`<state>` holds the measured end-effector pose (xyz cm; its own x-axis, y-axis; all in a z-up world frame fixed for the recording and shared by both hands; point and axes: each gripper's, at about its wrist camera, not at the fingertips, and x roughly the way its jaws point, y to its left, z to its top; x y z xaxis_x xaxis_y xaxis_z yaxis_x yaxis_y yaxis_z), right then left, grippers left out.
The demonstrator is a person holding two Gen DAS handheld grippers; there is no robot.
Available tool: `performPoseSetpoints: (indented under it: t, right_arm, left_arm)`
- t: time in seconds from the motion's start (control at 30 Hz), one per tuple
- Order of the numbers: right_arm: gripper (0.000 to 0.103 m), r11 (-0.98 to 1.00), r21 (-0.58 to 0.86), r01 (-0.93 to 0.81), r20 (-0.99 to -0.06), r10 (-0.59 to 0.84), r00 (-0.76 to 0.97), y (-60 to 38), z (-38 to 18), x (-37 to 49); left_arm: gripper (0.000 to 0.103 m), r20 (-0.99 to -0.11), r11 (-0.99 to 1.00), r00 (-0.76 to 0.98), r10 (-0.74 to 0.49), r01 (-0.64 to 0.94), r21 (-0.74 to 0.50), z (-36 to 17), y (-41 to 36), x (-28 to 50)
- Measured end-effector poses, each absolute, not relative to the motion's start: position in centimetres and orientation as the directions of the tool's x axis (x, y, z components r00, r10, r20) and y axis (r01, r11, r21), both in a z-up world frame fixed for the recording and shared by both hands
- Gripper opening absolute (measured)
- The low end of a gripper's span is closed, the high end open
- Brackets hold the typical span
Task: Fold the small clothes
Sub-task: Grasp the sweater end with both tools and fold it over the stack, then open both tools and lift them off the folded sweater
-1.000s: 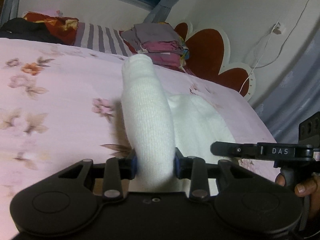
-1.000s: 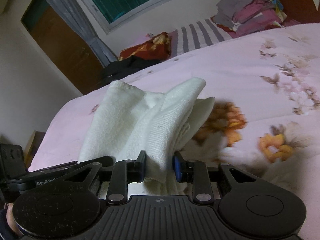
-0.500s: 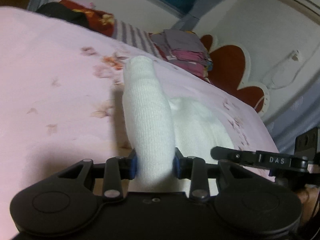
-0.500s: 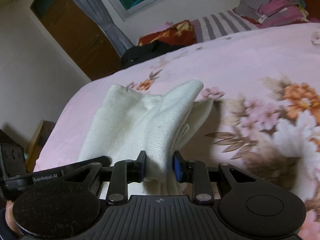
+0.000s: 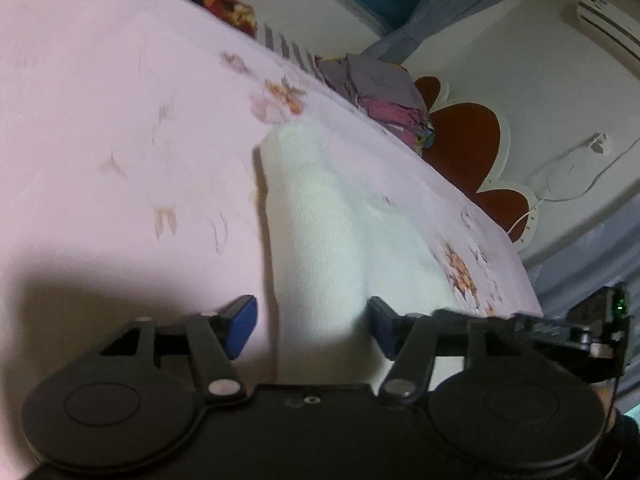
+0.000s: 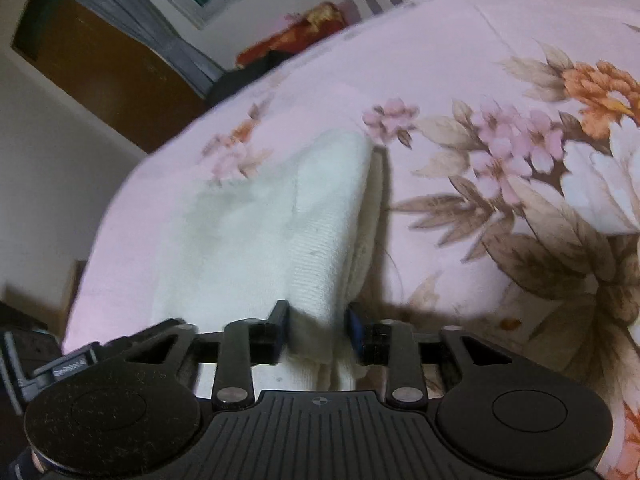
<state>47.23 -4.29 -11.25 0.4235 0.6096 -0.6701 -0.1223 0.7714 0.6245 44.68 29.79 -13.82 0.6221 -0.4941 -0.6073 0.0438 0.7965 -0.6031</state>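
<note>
no text can be read; the print on the left gripper (image 6: 60,368) is blurred.

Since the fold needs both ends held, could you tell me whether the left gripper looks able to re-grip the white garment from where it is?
Probably yes: the left gripper has its jaws open with the white garment lying directly between them on the bedspread, nothing blocking.

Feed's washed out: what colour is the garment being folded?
White garment, ribbed knit; clearest in the right wrist view.
</note>
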Motion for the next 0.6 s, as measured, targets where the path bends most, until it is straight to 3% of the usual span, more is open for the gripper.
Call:
performPoseSetpoints:
  t: [0.07,0.1,0.2,0.37,0.43,0.47,0.57,0.6]
  right_arm:
    - [0.068,0.763,0.636,-0.115,-0.632,0.601,0.490,-5.5,-10.7,47.5]
    - [0.068,0.746,0.658,-0.099,-0.620,0.611,0.492,-5.8,-10.8,48.2]
    - [0.068,0.705,0.708,-0.028,-0.610,0.632,0.478,-6.5,-11.9,50.9]
    - [0.067,0.659,0.752,0.007,-0.591,0.670,0.449,-5.9,-13.9,53.9]
    - [0.043,0.665,0.746,-0.028,-0.587,0.676,0.446,-5.5,-13.8,54.5]
    - [0.022,0.685,0.728,-0.046,-0.597,0.665,0.450,-5.2,-13.7,54.7]
    - [0.018,0.725,0.651,-0.226,-0.546,0.654,0.524,-4.7,-11.7,53.4]
    - [0.018,0.739,0.617,-0.270,-0.535,0.646,0.545,-4.5,-11.2,52.9]
  left_arm:
    - [0.067,-0.590,0.793,0.639,-0.493,0.051,-0.607,-13.5,30.4,45.4]
    - [0.066,-0.582,0.783,0.640,-0.502,0.051,-0.619,-13.5,30.7,46.2]
    - [0.052,-0.553,0.735,0.620,-0.556,0.056,-0.676,-14.1,31.5,48.7]
    - [0.052,-0.533,0.681,0.588,-0.608,0.042,-0.731,-15.6,31.4,51.9]
    - [0.049,-0.501,0.652,0.589,-0.634,0.059,-0.756,-16.4,31.5,52.6]
    - [0.046,-0.476,0.646,0.604,-0.639,0.084,-0.759,-16.5,31.5,52.6]
    - [0.042,-0.358,0.641,0.693,-0.625,0.194,-0.743,-16.0,31.7,51.3]
    - [0.042,-0.362,0.659,0.707,-0.608,0.194,-0.727,-16.0,31.7,51.3]
